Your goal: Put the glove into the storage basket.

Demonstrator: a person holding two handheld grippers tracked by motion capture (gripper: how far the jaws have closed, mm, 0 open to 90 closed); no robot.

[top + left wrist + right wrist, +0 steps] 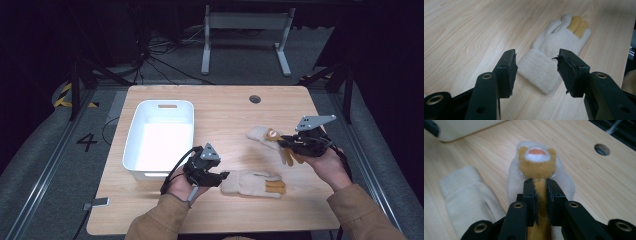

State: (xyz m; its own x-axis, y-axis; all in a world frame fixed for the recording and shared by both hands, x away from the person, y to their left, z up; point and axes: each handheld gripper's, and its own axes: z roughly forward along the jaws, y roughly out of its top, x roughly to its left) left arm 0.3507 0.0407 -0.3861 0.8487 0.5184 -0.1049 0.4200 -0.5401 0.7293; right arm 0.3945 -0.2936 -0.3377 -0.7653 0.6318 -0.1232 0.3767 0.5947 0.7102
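right tongs [540, 195] clamped on bear glove's [537, 167] yellow finger, mid-surface | left tongs [537, 71] spread wide at plain glove's [556, 50] cuff, nothing grabbed | white bin [131, 137] looks empty, so probably both gloves left to go

We see two cream knit gloves with mustard-yellow fingertips. The near glove [252, 183] lies flat at lower centre of the high view, cuff pointing left. The far glove [267, 137], bearing a bear-face patch, lies right of centre, partly lifted.
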